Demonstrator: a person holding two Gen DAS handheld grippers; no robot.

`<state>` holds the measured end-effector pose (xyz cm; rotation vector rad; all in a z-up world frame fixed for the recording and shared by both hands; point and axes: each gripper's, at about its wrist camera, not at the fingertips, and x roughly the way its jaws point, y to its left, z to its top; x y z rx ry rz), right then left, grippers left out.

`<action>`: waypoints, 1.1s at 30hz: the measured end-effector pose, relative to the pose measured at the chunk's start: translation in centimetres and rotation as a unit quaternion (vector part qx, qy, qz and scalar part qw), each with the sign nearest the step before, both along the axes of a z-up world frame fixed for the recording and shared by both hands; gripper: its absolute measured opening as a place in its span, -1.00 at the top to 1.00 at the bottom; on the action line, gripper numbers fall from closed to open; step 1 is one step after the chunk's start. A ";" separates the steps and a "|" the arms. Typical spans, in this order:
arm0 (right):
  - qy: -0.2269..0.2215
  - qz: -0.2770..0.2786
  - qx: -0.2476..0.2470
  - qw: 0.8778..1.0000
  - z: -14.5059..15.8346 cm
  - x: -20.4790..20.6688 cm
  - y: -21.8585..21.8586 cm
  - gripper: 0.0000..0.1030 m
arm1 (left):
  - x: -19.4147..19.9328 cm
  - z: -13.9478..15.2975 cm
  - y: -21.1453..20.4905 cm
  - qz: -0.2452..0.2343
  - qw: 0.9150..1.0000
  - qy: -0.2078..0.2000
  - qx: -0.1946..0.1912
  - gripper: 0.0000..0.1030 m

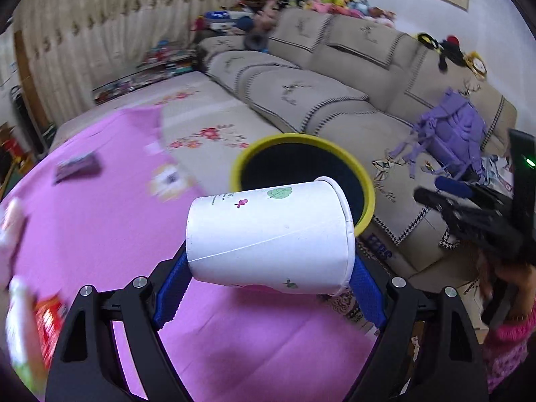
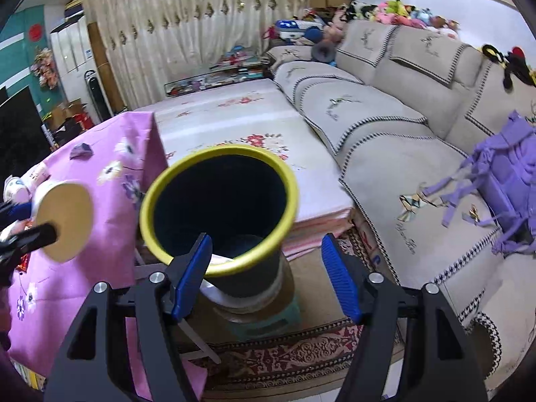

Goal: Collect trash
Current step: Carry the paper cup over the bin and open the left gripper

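Small dark print on the white paper cup (image 1: 268, 234) at centre frame, too blurred to read, cursive embroidered script on the sofa cover (image 2: 407, 246) at right, not legible, blue letters on a box (image 1: 380, 249) under the sofa edge, unclear.

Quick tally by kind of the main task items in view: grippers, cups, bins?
Grippers: 2, left gripper and right gripper
Paper cups: 1, cup in the left gripper
Bins: 1, bin
Total: 4
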<state>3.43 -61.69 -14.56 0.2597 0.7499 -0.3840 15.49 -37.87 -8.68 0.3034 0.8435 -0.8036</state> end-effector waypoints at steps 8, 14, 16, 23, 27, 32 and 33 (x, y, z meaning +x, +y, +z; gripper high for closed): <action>0.009 -0.028 0.007 1.000 -1.3 -1.9 -2.6 -0.25 | 4.0 -3.9 -8.9 -0.013 0.999 0.022 0.035 -0.62; 0.015 -0.044 0.022 0.999 -2.4 -2.6 -3.7 -0.25 | 6.5 -6.1 -13.1 -0.011 0.998 0.022 0.058 -0.64; 0.017 -0.045 0.025 0.999 -2.5 -2.5 -3.6 -0.26 | 7.0 -6.4 -13.7 -0.008 0.998 0.023 0.059 -0.73; 0.018 -0.036 0.026 0.999 -2.5 -2.1 -2.3 -0.26 | 6.0 -3.4 -10.3 0.005 1.000 0.019 0.020 -0.74; 0.020 -0.022 0.028 0.999 -2.7 -1.4 -1.1 -0.29 | 4.0 -0.5 -5.2 0.020 1.000 0.007 -0.013 -0.81; 0.029 0.007 0.030 0.999 -3.0 0.4 1.6 -0.30 | 0.4 2.0 2.7 0.051 0.998 -0.023 -0.038 -0.84; 0.029 0.017 0.030 0.999 -2.9 0.9 2.4 -0.30 | -0.3 2.5 4.4 0.063 0.997 -0.034 -0.043 -0.88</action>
